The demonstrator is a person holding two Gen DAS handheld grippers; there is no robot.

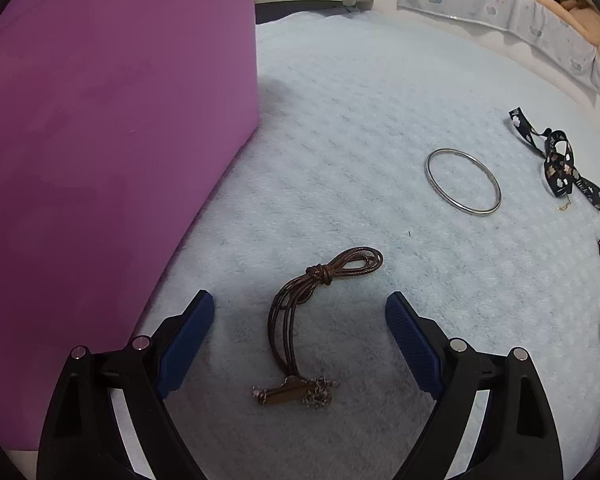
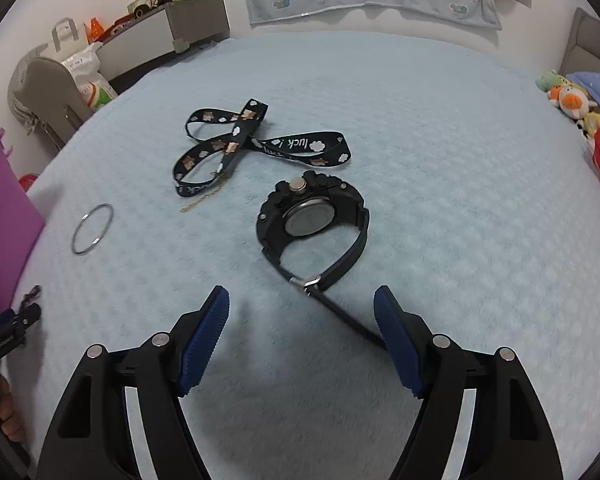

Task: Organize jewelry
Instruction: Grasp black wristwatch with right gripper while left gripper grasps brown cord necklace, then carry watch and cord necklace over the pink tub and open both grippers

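Left gripper (image 1: 300,308) stood wide open, empty, straddling the cord necklace (image 1: 300,320) beside the purple box (image 1: 112,140) near the blanket's (image 1: 340,120) left edge, apparently lined up for a pick; right gripper (image 2: 302,304) likewise open, empty, over the watch (image 2: 312,216) strap

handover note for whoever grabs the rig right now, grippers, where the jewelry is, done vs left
Left gripper: open, empty, straddling the brown cord necklace beside the purple box.
Right gripper: open, empty, the black watch just ahead, its strap end by the right finger.
Silver bangle, printed ribbon and thin gold chain lie loose on the blue blanket.
Done: nothing visibly put away.
Left: all five pieces.
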